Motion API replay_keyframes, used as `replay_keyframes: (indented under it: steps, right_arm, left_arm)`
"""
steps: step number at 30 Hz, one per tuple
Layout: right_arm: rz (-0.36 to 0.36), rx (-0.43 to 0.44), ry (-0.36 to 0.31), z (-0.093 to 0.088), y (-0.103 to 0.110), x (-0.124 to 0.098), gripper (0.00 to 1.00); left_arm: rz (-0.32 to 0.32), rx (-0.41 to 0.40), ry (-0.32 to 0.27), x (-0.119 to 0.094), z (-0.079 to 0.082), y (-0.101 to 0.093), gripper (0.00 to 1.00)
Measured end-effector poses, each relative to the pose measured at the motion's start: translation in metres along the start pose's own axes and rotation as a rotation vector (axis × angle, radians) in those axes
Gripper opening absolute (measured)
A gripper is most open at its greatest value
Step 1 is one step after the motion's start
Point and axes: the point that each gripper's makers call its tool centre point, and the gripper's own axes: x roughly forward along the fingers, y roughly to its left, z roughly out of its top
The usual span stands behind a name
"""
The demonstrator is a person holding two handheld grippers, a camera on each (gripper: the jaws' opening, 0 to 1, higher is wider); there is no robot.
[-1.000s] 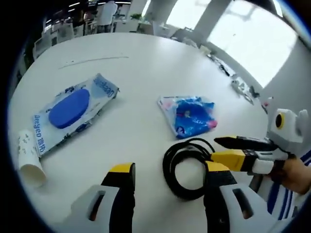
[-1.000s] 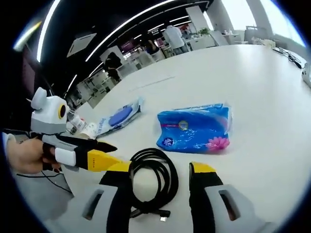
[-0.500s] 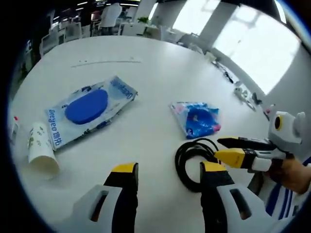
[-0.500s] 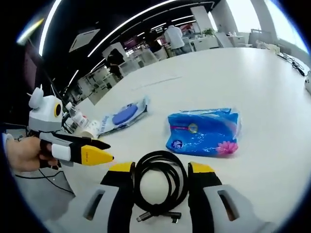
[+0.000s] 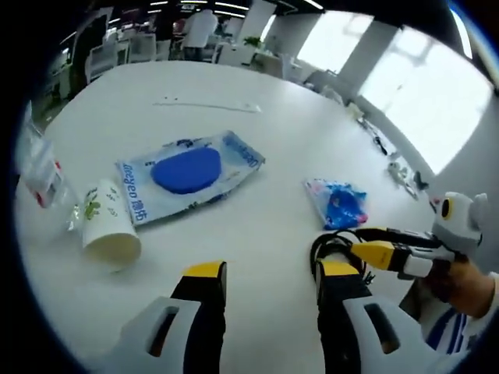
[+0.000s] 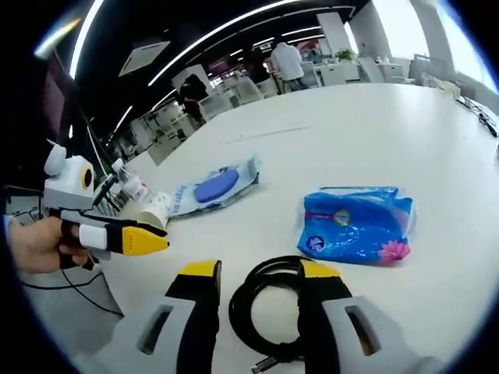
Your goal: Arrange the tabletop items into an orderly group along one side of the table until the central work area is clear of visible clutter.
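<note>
a: as i look along the left gripper (image 5: pixel 263 274) in the left gripper view, its jaws stand apart with nothing between them, only bare white table (image 5: pixel 234 86) ahead.

b: what lies around it?

a: a paper cup (image 5: pixel 110 234) on its side at the left, open mouth toward me; i cannot tell whether anything is inside. just beyond it a clear bottle (image 5: pixel 39 167), blurred at the edge. a wet wipes pack (image 5: pixel 189 173) with a blue oval lid lies flat past the cup, and a blue tissue pack (image 5: pixel 341 204) sits to the right, well apart from the wipes. a thin strip (image 5: pixel 207 106) lies far across the table.

b: anything in the way?

a: the black cable coil (image 5: pixel 334 248) lies beside my right jaw, and the right gripper (image 5: pixel 373 243) comes in over it, held in a hand (image 5: pixel 461 284).

b: and the right gripper view?

a: there the right gripper (image 6: pixel 259 274) is unclenched too, gripping nothing. the black cable coil (image 6: pixel 265 308) lies on the table partly between its jaws, the right jaw covering one side of the loop. the blue tissue pack (image 6: pixel 355 224) is just beyond, near the coil. the wet wipes pack (image 6: pixel 214 189) and paper cup (image 6: pixel 155 211) are farther left, bottles (image 6: pixel 129 183) behind them. the left gripper (image 6: pixel 160 242) reaches in from the left, held in a hand (image 6: pixel 35 243); from this side i cannot tell how its jaws stand. people stand among desks in the background.
</note>
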Motion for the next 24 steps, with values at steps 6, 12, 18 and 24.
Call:
replay_keyframes:
  steps: [6,12,18,24]
  right_arm:
    - [0.020,-0.030,0.003,0.006,0.016,0.012,0.35]
    - [0.015,-0.050,0.019,0.006,0.021,0.020,0.34]
    - [0.021,-0.063,0.029,0.006,0.027,0.023,0.34]
    - [0.016,-0.068,0.030,0.013,0.022,0.028,0.34]
  left_arm:
    - [0.028,-0.016,-0.020,-0.014,0.001,0.020,0.42]
    - [0.054,-0.031,-0.050,-0.026,0.004,0.037,0.40]
    - [0.052,-0.029,-0.069,-0.033,0.004,0.042,0.40]
    - [0.044,0.052,-0.096,-0.036,0.024,0.035,0.40]
